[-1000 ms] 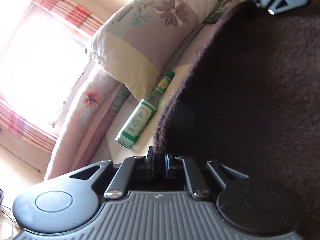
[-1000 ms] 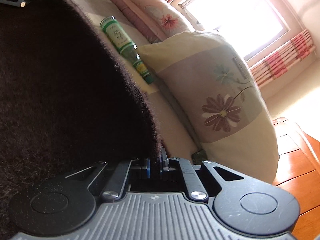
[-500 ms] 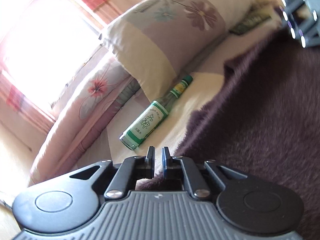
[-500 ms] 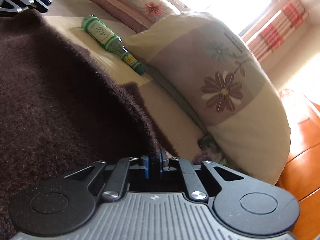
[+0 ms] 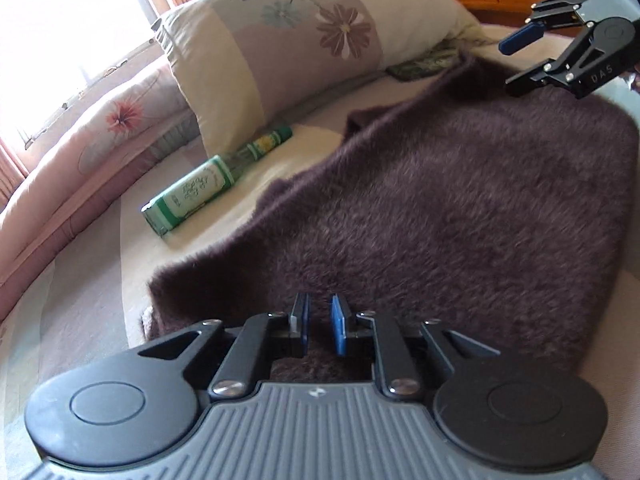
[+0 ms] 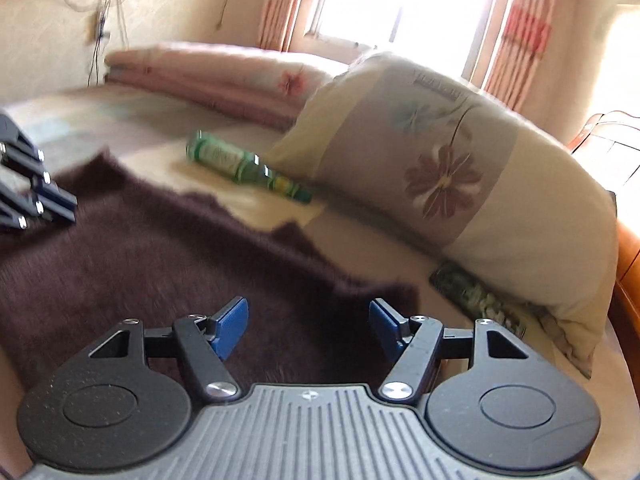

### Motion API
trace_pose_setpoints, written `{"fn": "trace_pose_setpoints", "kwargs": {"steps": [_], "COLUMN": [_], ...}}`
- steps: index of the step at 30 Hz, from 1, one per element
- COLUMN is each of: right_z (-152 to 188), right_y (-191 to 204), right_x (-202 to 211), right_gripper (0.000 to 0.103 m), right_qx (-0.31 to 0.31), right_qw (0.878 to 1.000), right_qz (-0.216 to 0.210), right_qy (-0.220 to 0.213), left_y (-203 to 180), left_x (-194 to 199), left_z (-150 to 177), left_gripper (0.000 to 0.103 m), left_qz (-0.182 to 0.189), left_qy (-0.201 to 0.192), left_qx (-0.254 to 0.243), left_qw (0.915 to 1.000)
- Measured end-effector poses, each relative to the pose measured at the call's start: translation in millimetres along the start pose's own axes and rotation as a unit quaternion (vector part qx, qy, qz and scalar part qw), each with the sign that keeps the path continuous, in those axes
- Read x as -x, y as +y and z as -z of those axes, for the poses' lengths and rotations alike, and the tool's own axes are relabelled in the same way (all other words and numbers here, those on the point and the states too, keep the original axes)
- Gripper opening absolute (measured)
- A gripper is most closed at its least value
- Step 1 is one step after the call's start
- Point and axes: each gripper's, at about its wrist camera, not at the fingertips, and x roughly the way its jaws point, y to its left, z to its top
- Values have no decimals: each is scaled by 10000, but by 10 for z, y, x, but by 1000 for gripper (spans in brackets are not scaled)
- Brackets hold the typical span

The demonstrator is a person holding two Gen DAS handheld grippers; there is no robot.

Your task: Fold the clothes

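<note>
Dark brown fuzzy knit garment (image 5: 460,208) lies spread flat on the beige bed (image 5: 80,312). Left gripper (image 5: 319,326) — fingers slightly parted, holding nothing, low over the garment's near edge. Right gripper (image 6: 308,326) — fingers wide apart, empty, above its other end. Green glass bottle (image 5: 200,188) lies at 10 o'clock of the garment, beside the floral pillow (image 5: 304,48).

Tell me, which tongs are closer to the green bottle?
Left, though only by a little. The left tongs sit at the sweater corner nearest the bottle base. The right tongs sit at the far corner, by the pillow.
</note>
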Motion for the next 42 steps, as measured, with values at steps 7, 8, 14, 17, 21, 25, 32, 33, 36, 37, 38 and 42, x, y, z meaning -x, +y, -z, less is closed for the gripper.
{"fn": "trace_pose_setpoints", "kwargs": {"steps": [7, 8, 14, 17, 21, 25, 32, 33, 36, 37, 38, 42], "right_z": [18, 7, 55, 197, 473, 766, 818, 786, 660, 628, 610, 565], "right_y": [-342, -369, -286, -210, -112, 1, -106, -144, -383, -491, -579, -869], "right_x": [-728, -737, -384, -116, 249, 574, 811, 838, 707, 619, 503, 32], "right_gripper": [72, 72, 72, 72, 57, 53, 49, 49, 48, 47, 47, 48], "right_qx": [-768, -848, -735, -766, -965, -1108, -1393, -1422, -1694, -1866, -2015, -2561], "right_qw": [9953, 9946, 9960, 9961, 9937, 9906, 9877, 9875, 9845, 9814, 9783, 9645], "right_qz": [8, 26, 167, 22, -352, -638, -587, -579, -388, -399, -419, -534], "right_qy": [584, 598, 487, 442, 442, 494, 410, 362, 220, 205, 228, 363], "left_y": [211, 247, 330, 350, 244, 76, 171, 173, 170, 169, 163, 208], "left_x": [-415, -444, -258, 88, 494, 552, 670, 687, 634, 613, 584, 407], "left_z": [34, 32, 78, 209, 447, 708, 642, 605, 557, 543, 532, 493], "left_gripper": [36, 37, 36, 35, 42, 46, 49, 51, 55, 57, 57, 57], "left_qz": [-91, -85, -178, 13, 836, 993, 796, 793, 920, 966, 974, 977], "left_qy": [237, 240, 60, -102, -161, 130, -21, -70, -145, -168, -179, -187], "left_qx": [497, 592, 780, 988, 1288, 1457, 1751, 1751, 1794, 1810, 1799, 1840], "left_qw": [9984, 9979, 9968, 9950, 9880, 9842, 9813, 9813, 9794, 9786, 9787, 9779]}}
